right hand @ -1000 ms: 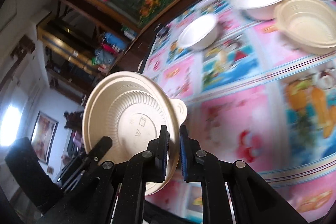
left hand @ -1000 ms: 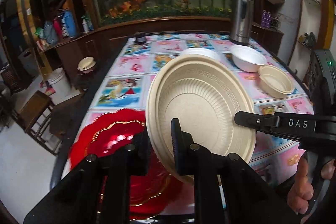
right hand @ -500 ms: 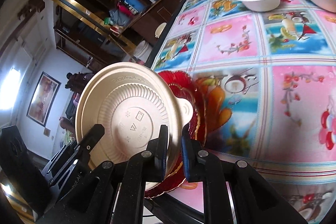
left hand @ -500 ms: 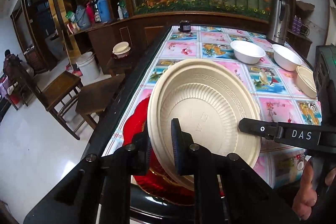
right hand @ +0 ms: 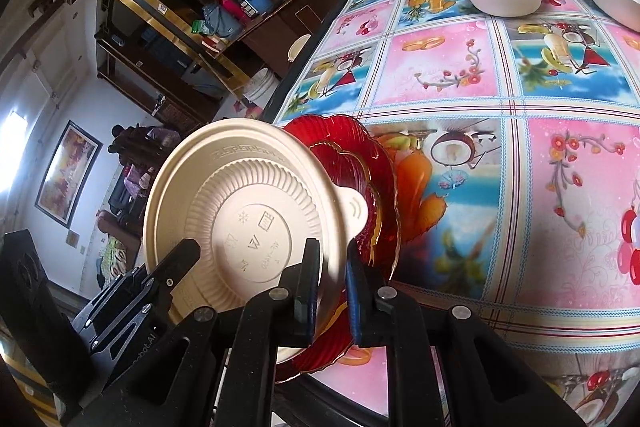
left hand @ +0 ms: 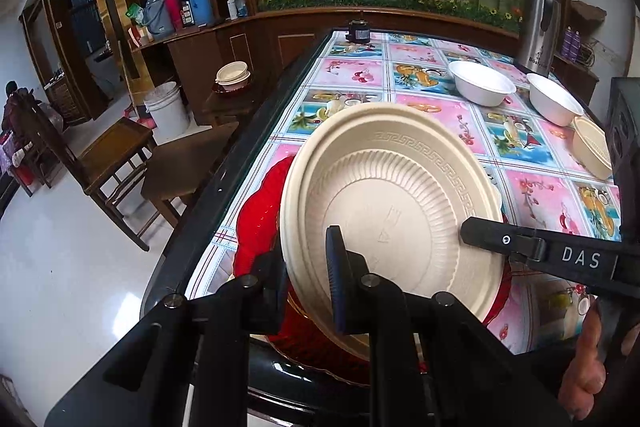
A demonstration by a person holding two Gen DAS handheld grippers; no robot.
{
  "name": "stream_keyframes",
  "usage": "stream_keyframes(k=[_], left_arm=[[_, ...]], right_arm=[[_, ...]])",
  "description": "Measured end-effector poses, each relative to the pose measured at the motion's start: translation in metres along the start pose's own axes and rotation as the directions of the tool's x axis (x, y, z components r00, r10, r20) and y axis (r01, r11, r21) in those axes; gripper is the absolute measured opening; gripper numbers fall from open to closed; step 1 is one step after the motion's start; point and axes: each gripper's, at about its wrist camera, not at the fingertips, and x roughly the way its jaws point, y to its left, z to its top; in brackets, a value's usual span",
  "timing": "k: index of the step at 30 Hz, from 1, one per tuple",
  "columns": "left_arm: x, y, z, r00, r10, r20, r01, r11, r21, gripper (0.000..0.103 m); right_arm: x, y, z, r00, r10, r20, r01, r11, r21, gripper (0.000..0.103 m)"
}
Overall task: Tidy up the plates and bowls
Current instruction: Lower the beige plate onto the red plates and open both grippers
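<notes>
The whole view has swung since a second ago: then the beige plate (left hand: 394,205) hung over the middle of the table (left hand: 440,115) with the red plates beside it, and now it hangs tilted over the red plates (left hand: 260,223) at the table's near left corner, hiding most of them. The white bowls, close behind it then, now sit well back. Over the last half second little has shifted.

From the left wrist view the table runs off toward twelve o'clock under its picture-tile cloth. The beige plate fills the middle, its hollow face toward this camera, its rim at seven o'clock pinched by the left gripper (left hand: 306,269), jaws pressed together on it. At three o'clock the right gripper (right hand: 332,277) reaches in from the side and bites the opposite rim; the right-wrist view shows that plate's underside with its rim tab at three o'clock, the jaws nipped on the edge. Both grippers slope downward toward the tabletop, one on each side of the plate.

The red plates lie stacked, scalloped, gold-edged, poking out at nine o'clock of the beige plate. Two white bowls (left hand: 482,89) (left hand: 554,105) stand side by side at one o'clock, a beige bowl (left hand: 592,147) just beside them at two o'clock. A steel flask (left hand: 538,23) stands behind. The person's fingers (left hand: 584,367) show at four o'clock.
</notes>
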Motion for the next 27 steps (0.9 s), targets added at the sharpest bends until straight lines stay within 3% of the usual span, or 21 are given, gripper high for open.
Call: stream_keyframes(k=[14, 15, 17, 18, 19, 21, 23, 27], left_arm=[[0.005, 0.006, -0.002, 0.999, 0.032, -0.016, -0.032, 0.999, -0.003, 0.017], [0.004, 0.007, -0.001, 0.999, 0.042, -0.010, -0.042, 0.999, -0.006, 0.023], [-0.003, 0.012, 0.000, 0.998, 0.063, 0.019, -0.063, 0.998, -0.021, 0.051], [-0.008, 0.015, 0.001, 0.996, 0.080, 0.048, -0.078, 0.996, -0.033, 0.071], [-0.017, 0.020, 0.003, 0.990, 0.102, 0.095, -0.097, 0.994, -0.055, 0.081], [-0.031, 0.026, 0.005, 0.981, 0.108, 0.163, -0.094, 0.991, -0.091, 0.082], [-0.044, 0.029, 0.010, 0.970, 0.083, 0.227, -0.056, 0.991, -0.122, 0.087], [-0.051, 0.024, 0.016, 0.965, -0.062, 0.255, 0.104, 0.982, -0.157, 0.089]], right_arm=[[-0.001, 0.005, -0.001, 1.000, 0.008, 0.003, -0.008, 1.000, -0.021, 0.015], [-0.003, 0.006, -0.002, 1.000, -0.006, 0.011, 0.006, 0.999, -0.035, 0.016], [-0.008, 0.011, -0.003, 0.999, -0.016, 0.037, 0.019, 0.997, -0.079, 0.024], [-0.012, 0.011, -0.004, 0.999, -0.014, 0.051, 0.019, 0.996, -0.090, 0.032], [-0.017, 0.012, -0.004, 0.997, -0.018, 0.070, 0.025, 0.994, -0.102, 0.040], [-0.031, 0.010, -0.004, 0.992, 0.005, 0.125, 0.011, 0.992, -0.128, 0.060], [-0.045, 0.002, -0.003, 0.983, -0.001, 0.182, 0.025, 0.992, -0.127, 0.068], [-0.063, -0.026, 0.002, 0.971, -0.030, 0.237, 0.046, 0.997, -0.063, 0.068]])
